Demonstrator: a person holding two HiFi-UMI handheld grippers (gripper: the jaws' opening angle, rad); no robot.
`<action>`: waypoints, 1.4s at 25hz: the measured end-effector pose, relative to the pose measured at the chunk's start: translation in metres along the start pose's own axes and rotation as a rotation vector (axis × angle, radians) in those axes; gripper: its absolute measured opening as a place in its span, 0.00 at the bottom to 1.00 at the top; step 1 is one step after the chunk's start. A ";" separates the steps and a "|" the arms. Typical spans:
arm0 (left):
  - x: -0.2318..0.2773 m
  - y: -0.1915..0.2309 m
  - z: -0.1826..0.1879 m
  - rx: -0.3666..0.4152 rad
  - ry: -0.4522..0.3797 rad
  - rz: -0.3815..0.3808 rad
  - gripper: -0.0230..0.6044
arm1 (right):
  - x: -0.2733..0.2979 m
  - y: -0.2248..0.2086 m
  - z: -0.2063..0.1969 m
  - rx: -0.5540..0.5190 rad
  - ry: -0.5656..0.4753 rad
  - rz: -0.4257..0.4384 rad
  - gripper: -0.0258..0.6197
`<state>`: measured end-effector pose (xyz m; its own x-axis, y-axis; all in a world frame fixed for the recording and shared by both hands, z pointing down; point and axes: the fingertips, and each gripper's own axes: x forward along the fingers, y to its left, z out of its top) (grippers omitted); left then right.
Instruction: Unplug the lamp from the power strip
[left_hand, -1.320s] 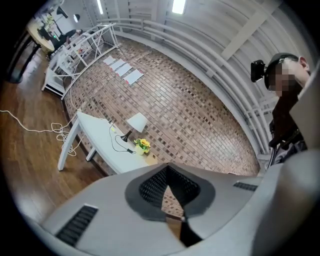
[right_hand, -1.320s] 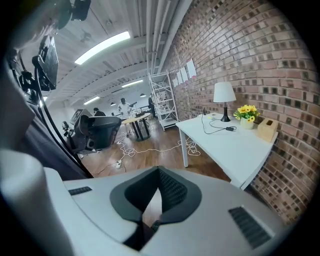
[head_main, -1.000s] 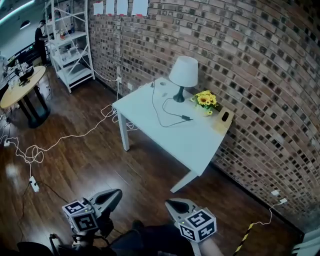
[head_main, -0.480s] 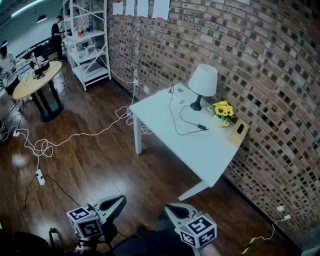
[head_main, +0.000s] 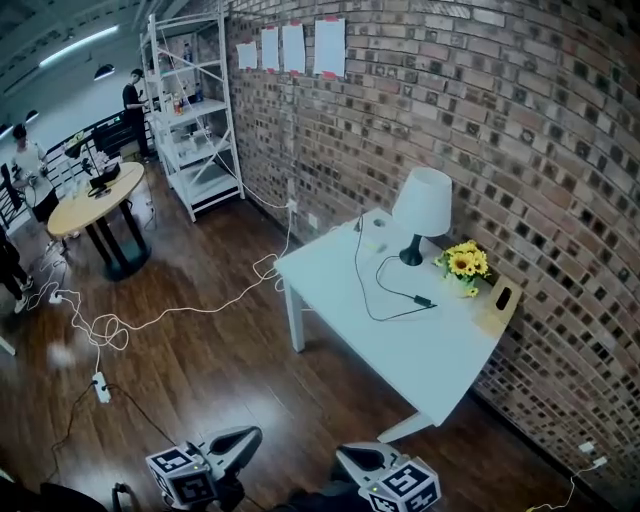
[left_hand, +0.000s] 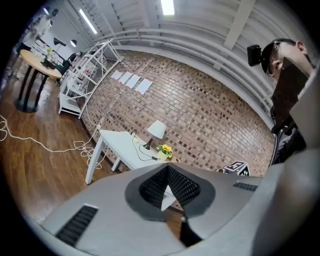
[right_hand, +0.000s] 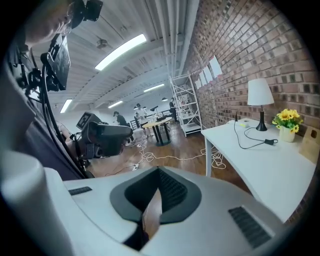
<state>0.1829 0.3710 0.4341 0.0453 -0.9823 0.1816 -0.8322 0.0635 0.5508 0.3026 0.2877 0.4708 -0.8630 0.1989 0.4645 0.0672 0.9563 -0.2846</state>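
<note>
The white-shaded lamp (head_main: 422, 205) stands on a dark base at the far side of the white table (head_main: 340, 280), by the brick wall. Its black cord (head_main: 358, 270) loops across the tabletop past an inline switch (head_main: 423, 300) to the far left corner, where small white objects (head_main: 375, 222) lie; I cannot tell if one is the power strip. My left gripper (head_main: 256, 433) and right gripper (head_main: 341, 453) are at the bottom edge, well short of the table, both shut and holding nothing. The lamp (left_hand: 156, 130) also shows in the left gripper view, and the lamp (right_hand: 260, 95) in the right one.
Yellow flowers (head_main: 462, 263) and a wooden stand (head_main: 500, 305) sit beside the lamp. A white cable (head_main: 150, 320) trails over the wooden floor to a floor power strip (head_main: 100, 387). A metal shelf (head_main: 195, 120), a round table (head_main: 95, 195) and people are at the far left.
The table and lamp have shifted right and down in the head view and look nearer. Both grippers have sunk toward the bottom edge, still shut.
</note>
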 end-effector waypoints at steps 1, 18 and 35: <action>0.009 -0.006 0.007 -0.012 0.006 0.000 0.05 | 0.001 -0.008 0.002 0.000 0.001 0.003 0.04; 0.103 0.006 0.106 0.222 -0.040 0.238 0.05 | 0.022 -0.146 0.084 -0.044 -0.123 0.111 0.04; 0.179 -0.007 0.137 0.218 -0.054 0.161 0.05 | 0.033 -0.184 0.103 -0.033 -0.126 0.208 0.04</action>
<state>0.1207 0.1708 0.3514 -0.1219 -0.9710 0.2056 -0.9260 0.1858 0.3285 0.2108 0.0965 0.4523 -0.8844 0.3656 0.2900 0.2642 0.9045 -0.3348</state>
